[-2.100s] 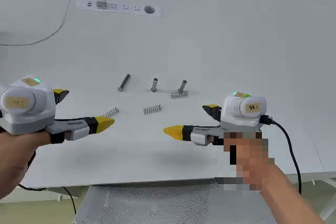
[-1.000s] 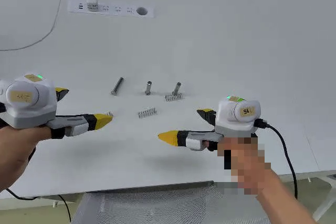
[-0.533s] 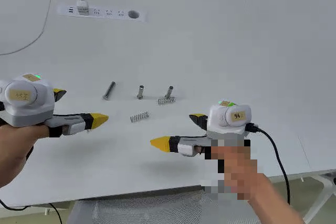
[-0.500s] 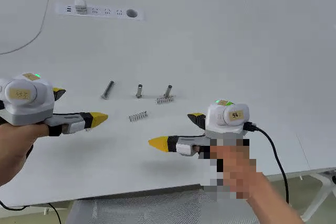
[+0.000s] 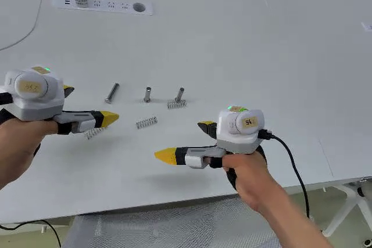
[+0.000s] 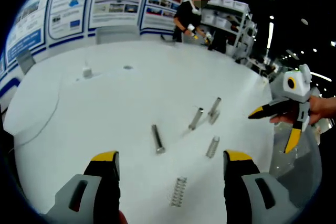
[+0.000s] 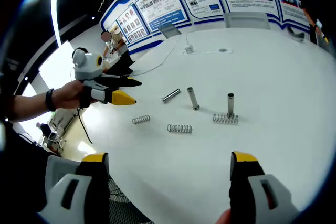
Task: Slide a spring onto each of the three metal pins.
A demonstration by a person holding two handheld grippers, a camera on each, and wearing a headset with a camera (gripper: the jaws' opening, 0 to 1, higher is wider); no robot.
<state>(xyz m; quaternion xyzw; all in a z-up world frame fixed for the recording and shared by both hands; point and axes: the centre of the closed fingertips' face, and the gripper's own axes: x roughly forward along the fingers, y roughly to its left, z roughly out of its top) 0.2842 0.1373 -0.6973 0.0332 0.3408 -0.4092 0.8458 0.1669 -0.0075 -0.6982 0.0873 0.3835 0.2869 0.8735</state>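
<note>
The right gripper [image 5: 186, 140] sits low at centre of the head view, the left gripper [image 5: 89, 104] at its left edge, both claws spread wide. Three springs [image 5: 146, 122] lie on the table [image 5: 232, 45] mid-frame; just beyond, three pins [image 5: 147, 94] in a row, the rightmost spring beside the rightmost pin

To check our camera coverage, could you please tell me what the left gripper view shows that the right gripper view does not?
The left gripper view adds the open left gripper with the nearest spring ahead of it, the right gripper in the right hand, and a distant person beside shelves. The right gripper view adds the right gripper's own open jaws and the left gripper in the left hand. Both share the white table, three pins, three loose springs and wall posters.
</note>
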